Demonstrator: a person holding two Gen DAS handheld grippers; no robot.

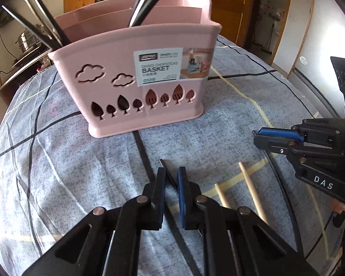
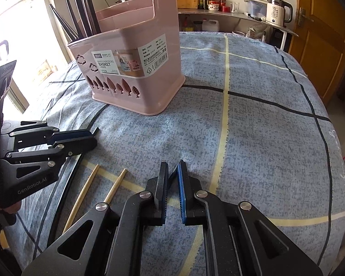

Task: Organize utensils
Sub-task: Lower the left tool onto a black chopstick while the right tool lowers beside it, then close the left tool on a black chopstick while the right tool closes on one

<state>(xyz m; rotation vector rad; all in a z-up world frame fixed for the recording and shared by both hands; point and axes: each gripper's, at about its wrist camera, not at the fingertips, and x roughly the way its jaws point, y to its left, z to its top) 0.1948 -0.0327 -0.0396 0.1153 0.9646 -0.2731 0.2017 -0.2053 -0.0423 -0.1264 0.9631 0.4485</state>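
Checked bedspread (image 1: 57, 161): left tongs (image 1: 171, 172) pinch black chopstick (image 1: 166, 172); right tongs (image 2: 172, 169) narrow, empty; thin grip risks slipping short of pink basket (image 1: 135, 78).

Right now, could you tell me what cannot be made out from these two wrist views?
1. Pink basket interior and the lower ends of its black chopsticks: both views, hidden by its wall.
2. Those chopsticks' tops: left wrist view, cut off by the top edge.
3. Wooden chopsticks' near ends: left wrist view, behind the left gripper.
4. Label small print: right wrist view, too small.
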